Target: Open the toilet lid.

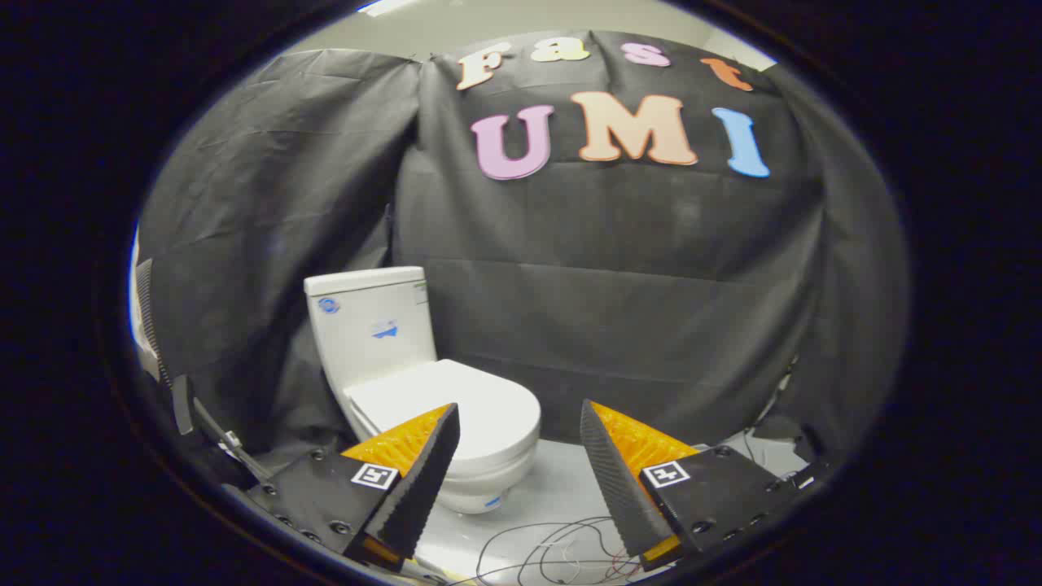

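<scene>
Approaching toilet (pixel 423 391): lid (pixel 456 407) down flat on seat, gripper (pixel 519 423) spread wide and empty, well short, presumably lining up for the lid's front edge

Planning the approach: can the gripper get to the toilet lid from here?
Probably yes. The gripper is open, holding nothing; the closed toilet lid lies beyond its fingers, with only bare floor and loose cables low between them, nothing blocking.

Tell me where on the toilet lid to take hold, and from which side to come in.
Probably take the toilet lid at its rounded front edge, coming from the bowl's front. The lid lies flat and shut, hinged at the tank, so the front lip swings furthest. The claw is open, short of it.
</scene>
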Action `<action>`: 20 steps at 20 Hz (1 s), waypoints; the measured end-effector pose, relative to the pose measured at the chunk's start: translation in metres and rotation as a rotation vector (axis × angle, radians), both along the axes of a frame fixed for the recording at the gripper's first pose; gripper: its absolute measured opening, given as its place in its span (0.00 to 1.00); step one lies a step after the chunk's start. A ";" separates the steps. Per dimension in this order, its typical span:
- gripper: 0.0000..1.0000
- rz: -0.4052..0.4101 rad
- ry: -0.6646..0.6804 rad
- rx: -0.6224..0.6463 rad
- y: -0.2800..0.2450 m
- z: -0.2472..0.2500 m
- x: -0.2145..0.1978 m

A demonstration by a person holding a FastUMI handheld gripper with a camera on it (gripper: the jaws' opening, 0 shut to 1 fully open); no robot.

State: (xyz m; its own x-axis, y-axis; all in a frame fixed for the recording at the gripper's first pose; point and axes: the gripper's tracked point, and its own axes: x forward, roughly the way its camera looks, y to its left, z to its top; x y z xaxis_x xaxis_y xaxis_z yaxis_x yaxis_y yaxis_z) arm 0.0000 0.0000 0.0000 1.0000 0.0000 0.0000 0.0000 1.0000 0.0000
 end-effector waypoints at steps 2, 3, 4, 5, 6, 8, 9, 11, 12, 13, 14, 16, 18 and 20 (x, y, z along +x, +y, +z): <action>0.92 0.015 0.016 0.001 0.010 -0.001 0.019; 0.92 0.019 0.011 -0.002 0.020 0.002 0.028; 0.92 0.027 0.004 -0.007 0.030 0.006 0.035; 0.92 0.034 0.002 -0.009 0.041 0.007 0.042; 0.92 0.034 0.016 -0.019 0.049 0.005 0.044; 0.92 0.012 0.041 -0.018 0.059 -0.001 0.041; 0.92 -0.009 0.035 -0.010 0.062 0.000 0.040; 0.92 -0.058 0.017 0.032 0.067 -0.002 0.036; 0.91 -0.083 0.018 0.060 0.070 -0.007 0.034; 0.91 -0.100 0.018 0.072 0.077 -0.014 0.031; 0.91 -0.113 0.030 0.091 0.081 -0.019 0.029; 0.91 -0.164 0.085 0.120 0.078 -0.030 0.026; 0.88 -0.183 0.018 0.163 0.080 -0.016 0.026; 0.86 -0.189 0.031 0.131 0.083 -0.012 0.031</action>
